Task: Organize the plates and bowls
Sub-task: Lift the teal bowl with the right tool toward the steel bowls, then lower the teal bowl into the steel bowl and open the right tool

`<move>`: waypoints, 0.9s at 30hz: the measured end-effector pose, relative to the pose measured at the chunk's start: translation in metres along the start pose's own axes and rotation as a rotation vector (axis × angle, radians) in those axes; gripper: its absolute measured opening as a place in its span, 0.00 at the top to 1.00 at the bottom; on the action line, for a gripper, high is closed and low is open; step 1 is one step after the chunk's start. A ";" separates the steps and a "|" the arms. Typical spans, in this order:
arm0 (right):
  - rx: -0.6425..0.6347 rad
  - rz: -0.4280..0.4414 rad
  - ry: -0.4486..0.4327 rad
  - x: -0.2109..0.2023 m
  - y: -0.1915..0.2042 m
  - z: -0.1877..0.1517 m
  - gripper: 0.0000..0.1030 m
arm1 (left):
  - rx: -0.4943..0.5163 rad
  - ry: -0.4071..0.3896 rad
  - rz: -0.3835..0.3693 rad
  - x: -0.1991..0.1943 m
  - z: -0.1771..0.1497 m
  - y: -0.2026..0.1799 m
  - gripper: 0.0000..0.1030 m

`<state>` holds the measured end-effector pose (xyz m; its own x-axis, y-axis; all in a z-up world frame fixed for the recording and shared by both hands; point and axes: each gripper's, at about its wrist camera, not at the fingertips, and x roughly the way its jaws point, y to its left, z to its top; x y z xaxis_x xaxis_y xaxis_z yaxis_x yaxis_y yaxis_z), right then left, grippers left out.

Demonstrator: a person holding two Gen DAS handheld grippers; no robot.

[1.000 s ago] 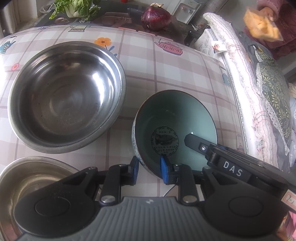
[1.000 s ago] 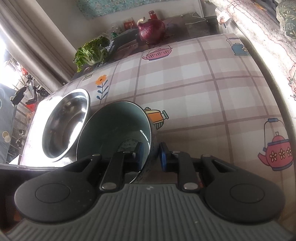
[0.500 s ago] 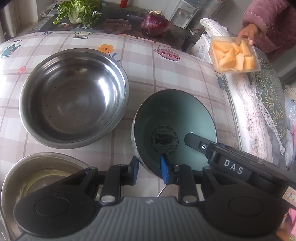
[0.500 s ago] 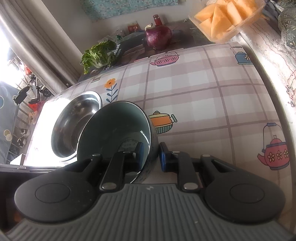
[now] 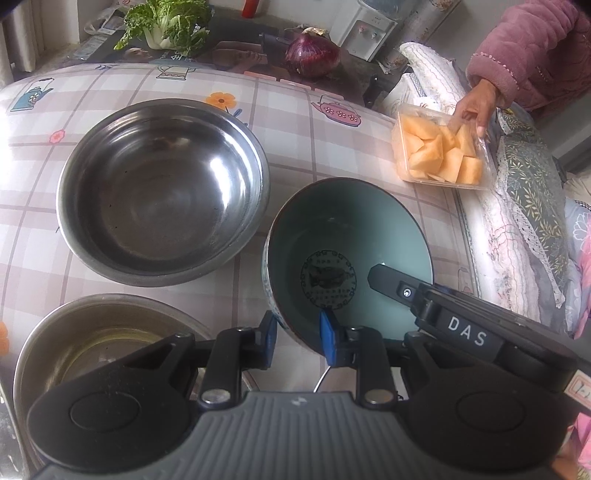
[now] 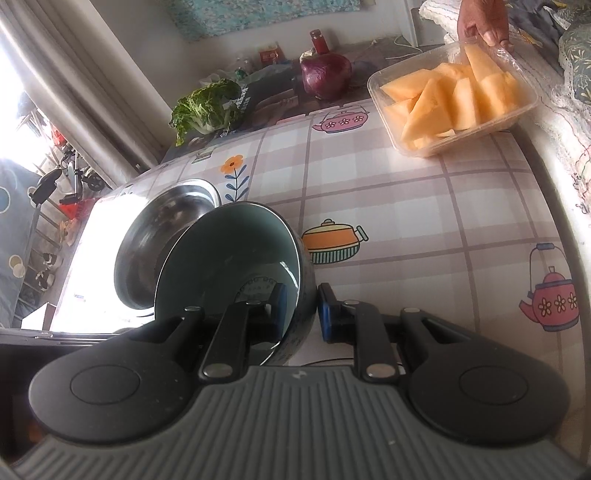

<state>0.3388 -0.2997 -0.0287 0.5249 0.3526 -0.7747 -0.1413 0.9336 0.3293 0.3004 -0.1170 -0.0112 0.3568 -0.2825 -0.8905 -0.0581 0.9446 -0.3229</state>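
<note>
A teal ceramic bowl (image 5: 343, 243) with a dark stamp inside is held above the checked tablecloth. My left gripper (image 5: 295, 336) is shut on its near rim. My right gripper (image 6: 300, 308) is shut on its right rim, and its finger (image 5: 395, 286) reaches into the bowl in the left wrist view. The bowl also shows in the right wrist view (image 6: 225, 258). A large steel bowl (image 5: 162, 192) sits to the left, also in the right wrist view (image 6: 162, 225). A second steel bowl (image 5: 99, 343) sits at the near left.
A person's hand (image 5: 476, 107) sets a clear tray of melon pieces (image 5: 439, 151) on the table's right side, also in the right wrist view (image 6: 454, 96). A red onion (image 5: 312, 55) and greens (image 5: 166, 22) lie at the back. A quilted cushion (image 5: 517, 229) borders the right edge.
The hand has brought the melon tray down onto the table's right side. Both grippers have drawn back and up a little with the teal bowl.
</note>
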 end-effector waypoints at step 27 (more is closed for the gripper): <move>-0.076 0.039 -0.037 -0.025 0.056 0.009 0.83 | -0.036 -0.102 -0.009 -0.066 -0.004 0.034 0.75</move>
<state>0.3249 -0.2572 0.0138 0.5486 0.3875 -0.7409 -0.2244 0.9218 0.3160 0.2708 -0.0669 0.0349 0.4501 -0.2709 -0.8509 -0.0870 0.9350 -0.3437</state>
